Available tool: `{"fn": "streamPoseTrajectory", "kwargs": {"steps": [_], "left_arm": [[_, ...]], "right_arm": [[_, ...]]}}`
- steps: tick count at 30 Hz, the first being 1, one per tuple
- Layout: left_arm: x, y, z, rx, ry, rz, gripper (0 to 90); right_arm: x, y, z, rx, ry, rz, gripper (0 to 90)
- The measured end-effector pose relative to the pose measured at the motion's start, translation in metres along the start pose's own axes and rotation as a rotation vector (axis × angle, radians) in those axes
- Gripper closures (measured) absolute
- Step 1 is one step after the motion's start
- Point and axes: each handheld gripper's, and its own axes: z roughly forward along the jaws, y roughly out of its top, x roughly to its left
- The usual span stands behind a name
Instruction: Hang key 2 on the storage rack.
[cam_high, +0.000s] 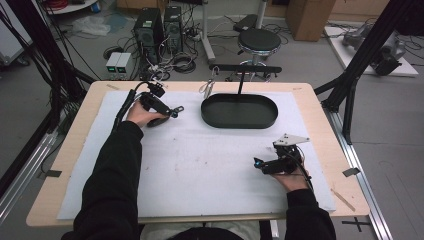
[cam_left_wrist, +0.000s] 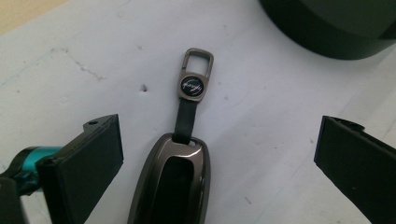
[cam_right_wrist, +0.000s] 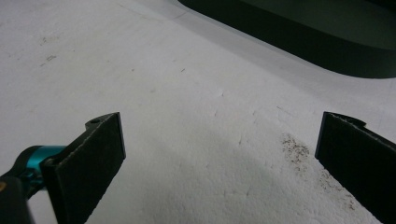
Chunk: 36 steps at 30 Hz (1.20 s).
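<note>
A key fob (cam_left_wrist: 171, 183) with a dark metallic shell lies on the white foam mat (cam_left_wrist: 261, 107). Its short black strap ends in a grey metal clasp (cam_left_wrist: 196, 70) that points away from me. My left gripper (cam_left_wrist: 222, 140) is open, one jaw on each side of the fob, touching nothing. In the high view the left gripper (cam_high: 167, 112) is at the mat's far left, with the fob's clasp (cam_high: 178, 108) just ahead of it. My right gripper (cam_high: 260, 165) (cam_right_wrist: 219, 140) stands open over bare mat at the near right, holding nothing.
A black oval tray (cam_high: 239, 119) sits at the far middle of the mat, right of the left gripper, and its wall (cam_left_wrist: 327, 32) (cam_right_wrist: 299, 42) appears in both gripper views. A black T-shaped stand (cam_high: 241, 75) rises behind it. The wooden table edge (cam_high: 325, 130) borders the mat.
</note>
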Motion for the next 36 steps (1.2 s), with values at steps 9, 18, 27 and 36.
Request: {"fn": "streamPoseTrajectory", "kwargs": {"steps": [9,18,27,36], "left_arm": [[-0.007,0.000,0.011,0.060,0.113,0.055,24.2],[-0.012,0.005,0.013,0.029,0.174,0.065,46.7],[-0.009,0.003,0.018,0.040,0.201,0.061,51.6],[-0.007,0.003,0.021,0.043,0.184,0.045,59.2]], "right_arm": [[0.000,0.000,0.002,0.012,-0.003,-0.004,0.8],[0.001,0.000,0.002,0.015,-0.003,-0.009,0.8],[0.002,0.000,0.004,0.024,0.001,-0.014,0.8],[0.002,-0.001,0.004,0.031,-0.005,-0.024,0.8]]}}
